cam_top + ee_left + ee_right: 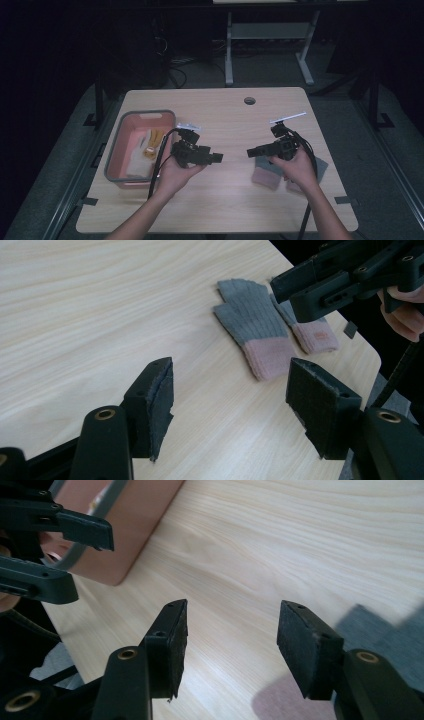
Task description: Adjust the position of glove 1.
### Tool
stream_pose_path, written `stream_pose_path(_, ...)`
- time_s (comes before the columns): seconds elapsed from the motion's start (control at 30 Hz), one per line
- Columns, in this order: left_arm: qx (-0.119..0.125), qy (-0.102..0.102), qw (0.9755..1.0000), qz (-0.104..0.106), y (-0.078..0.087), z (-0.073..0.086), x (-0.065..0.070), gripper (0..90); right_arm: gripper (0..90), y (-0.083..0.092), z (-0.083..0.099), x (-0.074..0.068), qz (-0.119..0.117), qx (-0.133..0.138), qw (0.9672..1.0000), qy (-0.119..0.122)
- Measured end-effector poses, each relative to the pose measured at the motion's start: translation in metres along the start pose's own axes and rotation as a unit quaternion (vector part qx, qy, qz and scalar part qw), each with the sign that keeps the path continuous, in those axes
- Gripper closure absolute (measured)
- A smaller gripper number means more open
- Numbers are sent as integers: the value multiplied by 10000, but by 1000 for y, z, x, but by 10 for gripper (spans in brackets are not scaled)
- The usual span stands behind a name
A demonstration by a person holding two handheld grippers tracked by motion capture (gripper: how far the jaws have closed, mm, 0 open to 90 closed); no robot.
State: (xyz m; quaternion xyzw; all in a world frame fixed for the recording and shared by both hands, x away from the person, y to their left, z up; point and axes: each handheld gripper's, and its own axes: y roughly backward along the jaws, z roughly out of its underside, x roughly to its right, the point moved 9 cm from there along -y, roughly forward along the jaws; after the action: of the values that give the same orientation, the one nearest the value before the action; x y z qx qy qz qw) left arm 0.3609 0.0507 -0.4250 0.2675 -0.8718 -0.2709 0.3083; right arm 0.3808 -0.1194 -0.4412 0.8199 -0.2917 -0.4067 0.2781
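Note:
Two grey knit gloves with pink cuffs lie side by side near the table's right edge, one [252, 330] nearer the middle, the other [312, 332] beyond it. In the high view they [266, 172] lie partly under the person's right hand. My right gripper [250, 152] hovers just above them, pointing left, open and holding nothing [232, 640]. My left gripper [220, 158] points right toward it over the middle of the table, also open and holding nothing [232, 400]. The two grippers' tips face each other a short gap apart.
A pink bin with a grey rim [116, 150] stands at the table's left, beside the left hand, holding a white cloth [137, 162] and a yellow item [152, 142]. A round hole [249, 100] sits near the table's far edge. Cables trail off the front edge.

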Motion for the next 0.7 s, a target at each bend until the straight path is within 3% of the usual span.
stream_pose_path(0.37, -61, -155, 9997, 158, -17, 4, 14, 346, 444, 12, 20, 26, 428, -115, 9990, -17)
stream_pose_path(0.7, -61, -173, 9995, 255, -26, 8, 22, 330, 445, 28, 41, 51, 761, -183, 9968, -176)
